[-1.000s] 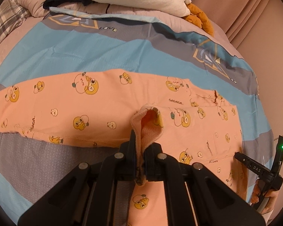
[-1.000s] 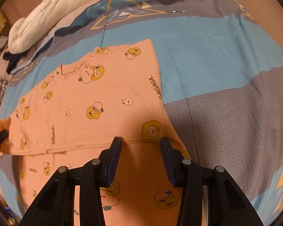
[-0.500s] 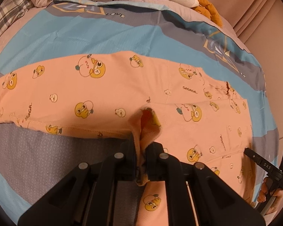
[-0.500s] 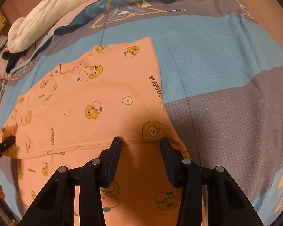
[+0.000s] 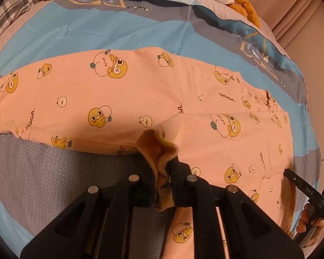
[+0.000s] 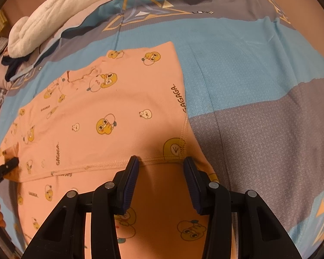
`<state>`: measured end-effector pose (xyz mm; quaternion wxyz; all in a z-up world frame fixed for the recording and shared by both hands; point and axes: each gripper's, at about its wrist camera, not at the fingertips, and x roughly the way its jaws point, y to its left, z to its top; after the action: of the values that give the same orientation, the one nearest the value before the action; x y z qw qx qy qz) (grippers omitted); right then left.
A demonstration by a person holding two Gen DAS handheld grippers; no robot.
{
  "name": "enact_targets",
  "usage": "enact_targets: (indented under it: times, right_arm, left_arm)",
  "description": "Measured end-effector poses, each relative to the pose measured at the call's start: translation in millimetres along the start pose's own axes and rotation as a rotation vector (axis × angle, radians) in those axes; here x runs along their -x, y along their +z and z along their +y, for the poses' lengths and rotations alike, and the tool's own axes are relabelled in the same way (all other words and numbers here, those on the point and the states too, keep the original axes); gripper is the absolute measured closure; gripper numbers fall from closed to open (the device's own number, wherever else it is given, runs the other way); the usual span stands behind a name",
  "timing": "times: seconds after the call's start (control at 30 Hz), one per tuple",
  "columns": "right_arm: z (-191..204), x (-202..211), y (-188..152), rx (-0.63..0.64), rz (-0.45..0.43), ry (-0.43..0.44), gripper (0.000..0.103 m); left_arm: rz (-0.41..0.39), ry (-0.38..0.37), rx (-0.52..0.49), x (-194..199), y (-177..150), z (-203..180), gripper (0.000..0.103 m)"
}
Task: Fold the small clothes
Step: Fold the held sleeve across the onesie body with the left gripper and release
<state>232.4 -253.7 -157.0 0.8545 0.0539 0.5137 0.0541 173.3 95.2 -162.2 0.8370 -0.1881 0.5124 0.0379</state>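
The small peach garment (image 5: pixel 153 99), printed with yellow cartoon faces, lay spread across the blue and grey bedspread (image 5: pixel 110 30), with one part already laid over the rest. The left gripper (image 5: pixel 163 170) had its jaws closed tight on a bunched cuff (image 5: pixel 159 149) of that garment, the darker fleecy inside showing between them. The right gripper (image 6: pixel 159 170) hovered low over the stitched hem (image 6: pixel 110 165) near the garment's right corner, jaws set wide and holding nothing; whether they touched the cloth I could not tell.

The step in hand looked like carrying the held cuff over the body to fold a sleeve in. To do it well, the left gripper ought to lift only enough to clear the layer beneath, draw the cuff across so the crease ran straight along the garment's side, and set it down flat before letting go. The right gripper could press the hem, so that the lower layers did not drag along. Soft knit of this kind would likely slump and wrinkle if pulled quickly.

At the far end of the bed lay a white fluffy blanket (image 6: pixel 51 15), something orange and plush (image 5: pixel 246 4) beside it, a dark garment (image 6: pixel 13 67) and plaid bedding (image 5: pixel 4 19) at the far left. All were well apart from the fold; nothing stood in the way but the garment's own loose layers.
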Motion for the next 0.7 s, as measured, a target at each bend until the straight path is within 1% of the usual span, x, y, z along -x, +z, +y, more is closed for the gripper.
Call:
enact_targets:
  times: [0.4, 0.57, 0.7]
  right_arm:
    - [0.9, -0.6, -2.2, 0.007, -0.009, -0.013, 0.058]
    - [2.6, -1.3, -1.5, 0.010, -0.012, -0.026, 0.058]
    - [0.5, -0.8, -2.2, 0.009, -0.019, -0.020, 0.058]
  left_arm:
    - [-0.003, 0.007, 0.023, -5.7, -4.5, 3.6, 0.084]
    - [-0.032, 0.019, 0.017, -5.9, -9.4, 1.8, 0.083]
    - [-0.056, 0.034, 0.013, -5.8, -12.4, 0.2, 0.083]
